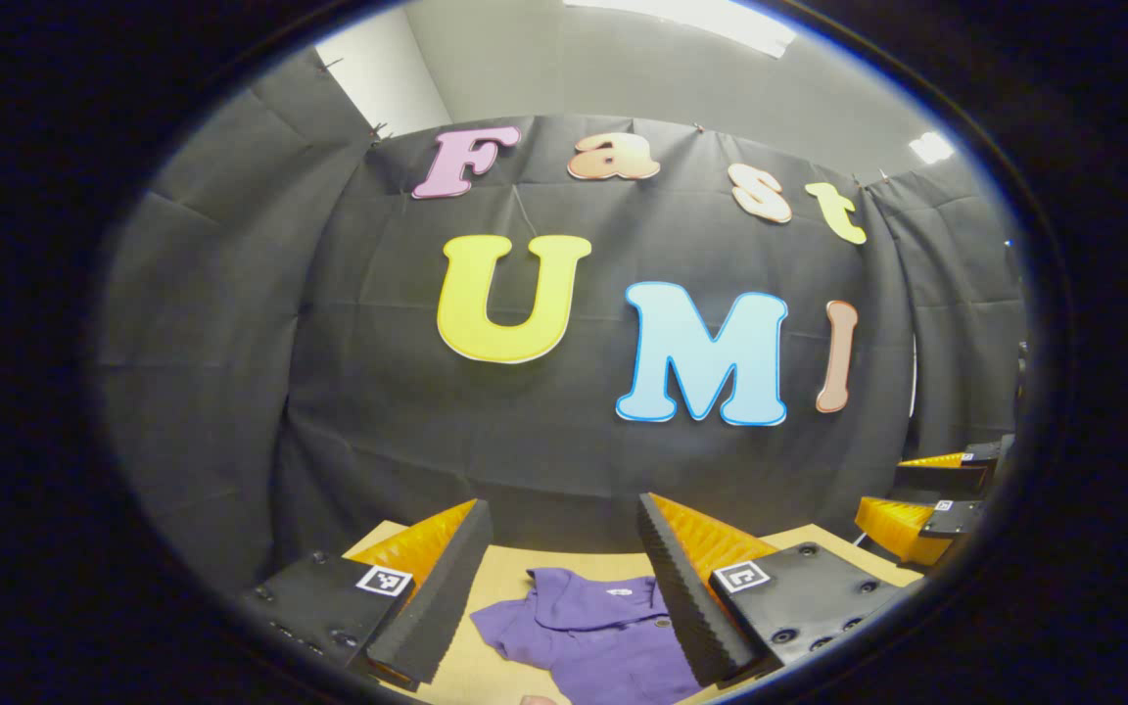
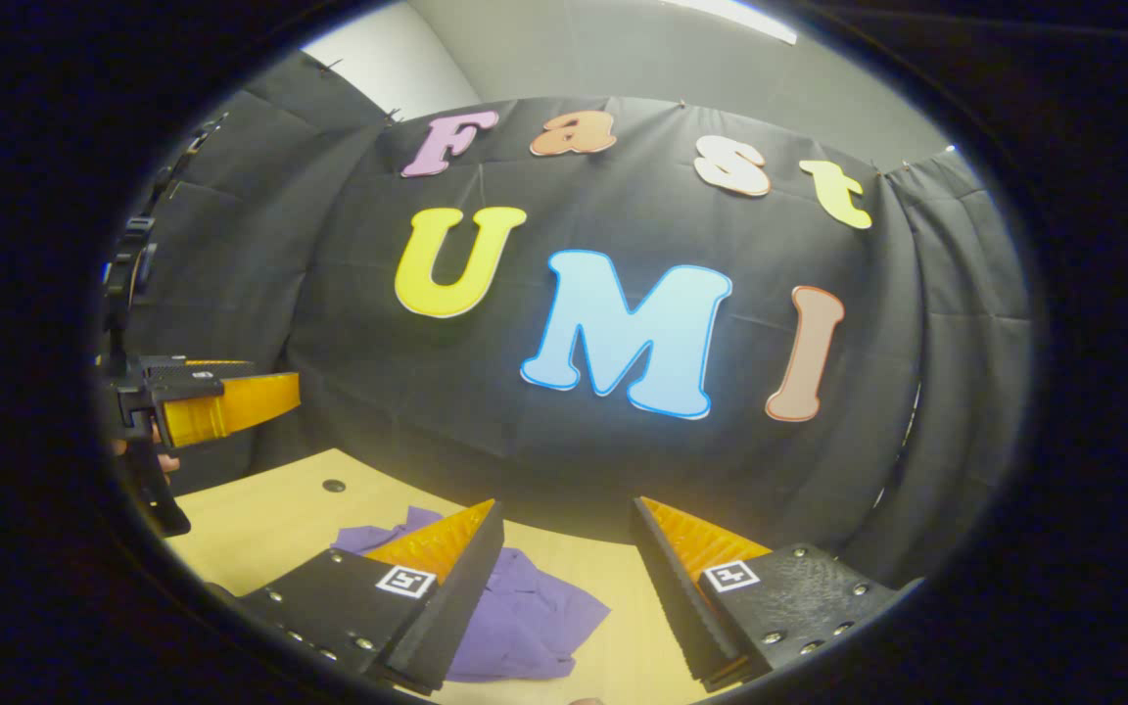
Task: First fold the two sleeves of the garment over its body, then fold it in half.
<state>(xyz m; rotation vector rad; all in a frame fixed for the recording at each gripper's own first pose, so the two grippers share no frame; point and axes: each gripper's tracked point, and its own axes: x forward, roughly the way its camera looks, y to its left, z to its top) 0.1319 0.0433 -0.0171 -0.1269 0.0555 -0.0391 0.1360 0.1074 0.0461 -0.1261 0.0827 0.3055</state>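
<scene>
Loosely spread, purple garment [image 1: 603,636] lies on table [image 2: 260,529].

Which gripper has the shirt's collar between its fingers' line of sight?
The left gripper: the purple shirt shows its collar there; the right gripper faces a sleeve.

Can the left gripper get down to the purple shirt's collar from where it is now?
Probably yes. The left gripper is open, and the purple shirt lies flat on the table just ahead between its fingers, collar toward it, with nothing between.
</scene>
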